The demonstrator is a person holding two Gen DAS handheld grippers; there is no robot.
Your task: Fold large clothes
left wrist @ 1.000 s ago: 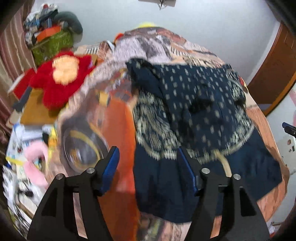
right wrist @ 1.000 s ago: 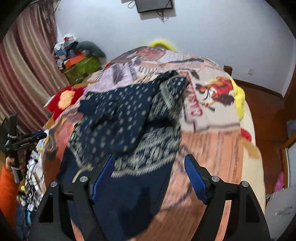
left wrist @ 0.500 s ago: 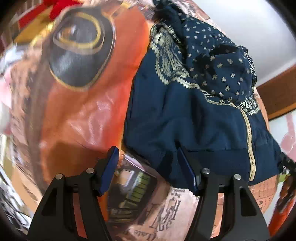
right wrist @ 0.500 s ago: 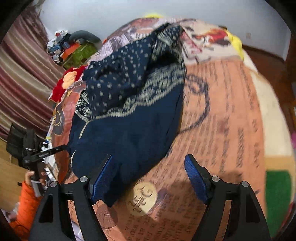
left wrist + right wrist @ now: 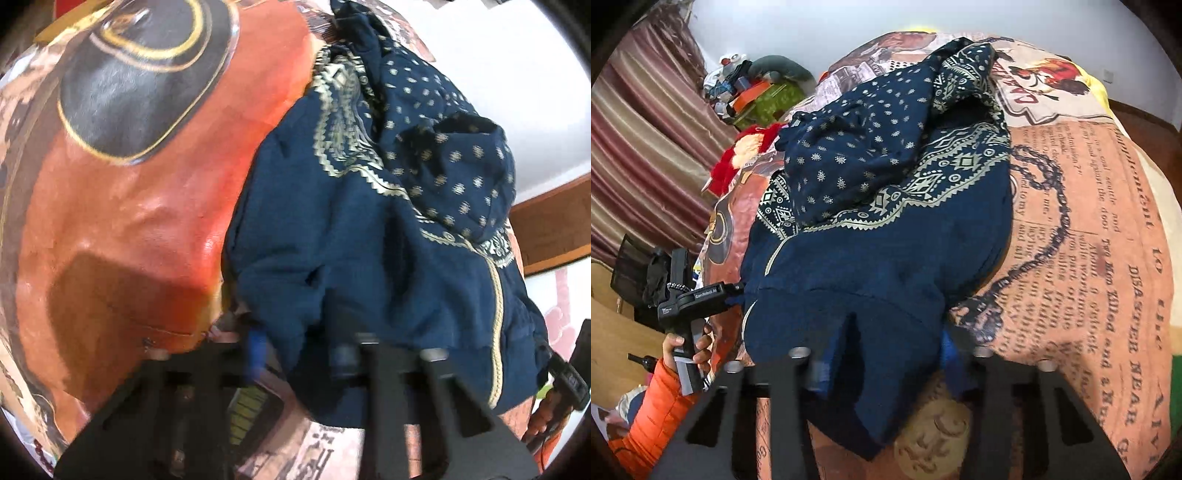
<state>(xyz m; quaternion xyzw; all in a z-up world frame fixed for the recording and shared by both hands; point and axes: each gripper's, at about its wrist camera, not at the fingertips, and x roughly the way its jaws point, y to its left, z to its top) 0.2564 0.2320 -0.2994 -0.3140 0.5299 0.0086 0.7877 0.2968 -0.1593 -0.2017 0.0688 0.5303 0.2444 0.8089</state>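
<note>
A navy garment with cream patterned bands and small dots lies crumpled on the printed bedspread, in the left wrist view [image 5: 369,236] and the right wrist view [image 5: 886,229]. My left gripper [image 5: 295,350] is at the garment's near left hem corner, its fingers narrowed with navy cloth bunched between them. My right gripper [image 5: 882,362] is at the near right hem, its fingers still apart with the hem edge lying between them. The left gripper's body also shows in the right wrist view [image 5: 690,295], held by a hand in an orange sleeve.
The bedspread [image 5: 1089,258] is orange-brown with printed text and pictures. A red plush toy [image 5: 738,158] and a pile of items on a green box [image 5: 764,92] sit at the far left by striped curtains [image 5: 646,129]. A wooden door frame [image 5: 546,236] is at the right.
Both grippers have moved down and forward onto the garment's near hem. The left gripper's fingers have narrowed on the hem corner; the right gripper's fingers now straddle the hem.
</note>
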